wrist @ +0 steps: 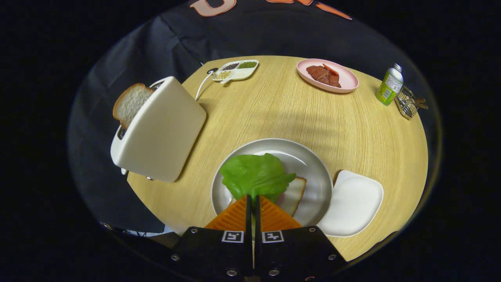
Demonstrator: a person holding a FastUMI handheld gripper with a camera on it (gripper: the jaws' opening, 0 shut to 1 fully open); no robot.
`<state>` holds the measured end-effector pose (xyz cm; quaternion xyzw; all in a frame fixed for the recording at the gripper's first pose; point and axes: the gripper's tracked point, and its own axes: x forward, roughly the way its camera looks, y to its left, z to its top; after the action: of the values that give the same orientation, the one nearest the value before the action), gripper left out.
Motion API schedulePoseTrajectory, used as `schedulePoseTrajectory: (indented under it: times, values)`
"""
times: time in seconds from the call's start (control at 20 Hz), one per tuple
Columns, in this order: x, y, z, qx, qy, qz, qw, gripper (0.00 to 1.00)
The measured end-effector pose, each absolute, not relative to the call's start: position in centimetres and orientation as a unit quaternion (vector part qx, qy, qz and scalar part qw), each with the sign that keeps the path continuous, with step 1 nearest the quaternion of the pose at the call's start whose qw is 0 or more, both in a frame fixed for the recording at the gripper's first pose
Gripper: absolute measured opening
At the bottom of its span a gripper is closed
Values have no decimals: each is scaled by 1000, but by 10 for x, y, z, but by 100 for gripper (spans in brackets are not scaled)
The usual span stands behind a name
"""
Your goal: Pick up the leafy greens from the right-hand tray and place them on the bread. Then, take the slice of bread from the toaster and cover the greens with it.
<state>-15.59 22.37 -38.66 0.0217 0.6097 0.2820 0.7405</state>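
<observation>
Lettuce leaf pinched over the bread on the round plate.

The gripper [253,199] has its jaws clamped on the near stem of the lettuce leaf [254,175], which lies over the bread slice [292,194] on the grey plate [313,168]. The white tray [354,203] sits right of it; far left, a second slice [130,102] stands in the toaster [164,129].

Quick count, toaster [158,131] as landmark: one toaster, two bread slices, one sticking out of its slot [130,102], other lying on round plate [313,172] to its right [293,194]. One lettuce leaf [254,174], pinched by gripper [253,203]. Three dishes sitting further right, one bottle [389,87].
</observation>
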Motion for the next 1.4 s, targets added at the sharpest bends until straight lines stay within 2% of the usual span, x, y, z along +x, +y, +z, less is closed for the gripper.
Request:
schedulePoseTrajectory:
  times: [0.25, 0.45, 0.6, 0.75, 0.85, 0.9, 1.0, 1.4]
  values:
    - [-149, 212, -402, -6, 612, 262, 746, 7]
    - [-135, 223, -370, 42, 593, 262, 760, 13]
    - [-117, 228, -339, 37, 575, 263, 774, 31]
    - [-102, 254, -297, 61, 557, 280, 780, 44]
    - [-89, 275, -273, 76, 540, 289, 787, 60]
    - [-79, 283, -265, 71, 529, 288, 795, 71]
    - [-70, 297, -253, 58, 523, 285, 801, 78]
    - [-69, 397, -194, 61, 544, 321, 773, 83]
